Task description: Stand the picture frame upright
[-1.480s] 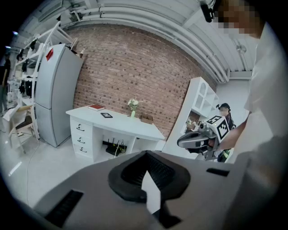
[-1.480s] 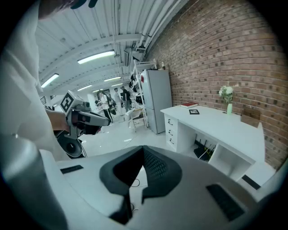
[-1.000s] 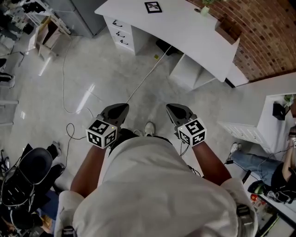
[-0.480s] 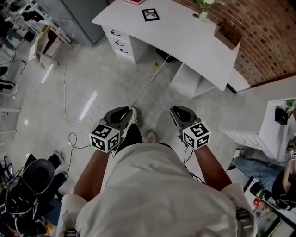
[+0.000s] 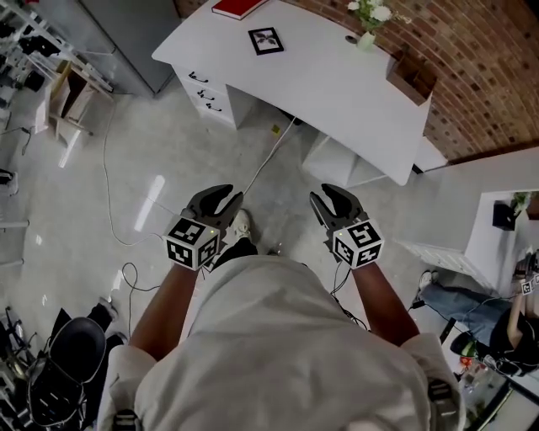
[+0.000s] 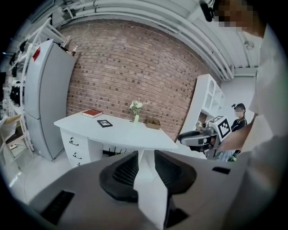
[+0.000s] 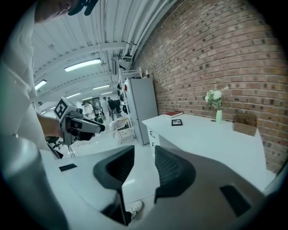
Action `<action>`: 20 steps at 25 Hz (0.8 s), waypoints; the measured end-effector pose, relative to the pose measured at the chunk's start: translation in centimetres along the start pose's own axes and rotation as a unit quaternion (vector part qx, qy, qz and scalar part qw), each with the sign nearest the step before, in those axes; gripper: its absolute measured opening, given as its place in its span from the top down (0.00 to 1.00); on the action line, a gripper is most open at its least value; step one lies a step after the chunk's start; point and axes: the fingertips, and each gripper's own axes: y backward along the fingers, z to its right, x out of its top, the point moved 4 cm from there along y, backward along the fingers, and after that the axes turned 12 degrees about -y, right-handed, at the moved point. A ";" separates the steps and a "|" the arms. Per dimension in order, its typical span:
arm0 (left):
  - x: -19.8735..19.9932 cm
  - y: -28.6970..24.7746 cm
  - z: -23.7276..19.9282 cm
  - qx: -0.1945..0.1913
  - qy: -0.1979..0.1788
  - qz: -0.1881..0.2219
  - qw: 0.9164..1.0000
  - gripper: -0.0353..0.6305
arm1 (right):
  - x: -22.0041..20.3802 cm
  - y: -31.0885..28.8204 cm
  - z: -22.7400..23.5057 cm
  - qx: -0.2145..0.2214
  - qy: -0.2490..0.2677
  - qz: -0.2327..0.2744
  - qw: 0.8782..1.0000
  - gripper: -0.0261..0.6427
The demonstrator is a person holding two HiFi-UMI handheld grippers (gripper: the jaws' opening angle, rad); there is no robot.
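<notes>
A small black picture frame (image 5: 266, 40) lies flat on the white desk (image 5: 337, 93), near its far left end. It also shows in the left gripper view (image 6: 105, 123) and in the right gripper view (image 7: 177, 122). My left gripper (image 5: 221, 200) and right gripper (image 5: 333, 202) hang side by side over the floor, well short of the desk. Both pairs of jaws are opening, with nothing between them. The left gripper (image 6: 145, 157) and the right gripper (image 7: 144, 155) both point toward the desk.
On the desk are a red book (image 5: 239, 7), a vase of white flowers (image 5: 367, 17) and a brown box (image 5: 411, 74). A cable (image 5: 265, 160) runs across the floor. A grey cabinet (image 6: 42, 99) stands left of the desk, a white shelf unit (image 5: 497, 227) to the right.
Both grippers' jaws have gone from shut to apart. The desk has come further into the head view and the picture frame sits lower in it. Both grippers stay level in front of the body.
</notes>
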 end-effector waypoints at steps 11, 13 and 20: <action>1.7 -2.3 -11.7 -0.024 0.005 -0.006 1.000 0.76 | 5.1 -9.9 0.5 -0.031 -0.010 -0.024 0.999 0.75; 1.6 -2.5 -13.4 -0.028 0.004 -0.007 1.000 0.76 | 5.8 -11.4 0.5 -0.042 -0.005 -0.025 0.999 0.75; 1.8 -3.2 -18.1 -0.026 0.012 -0.005 1.000 0.76 | 8.1 -15.1 1.1 -0.057 -0.003 -0.031 0.998 0.75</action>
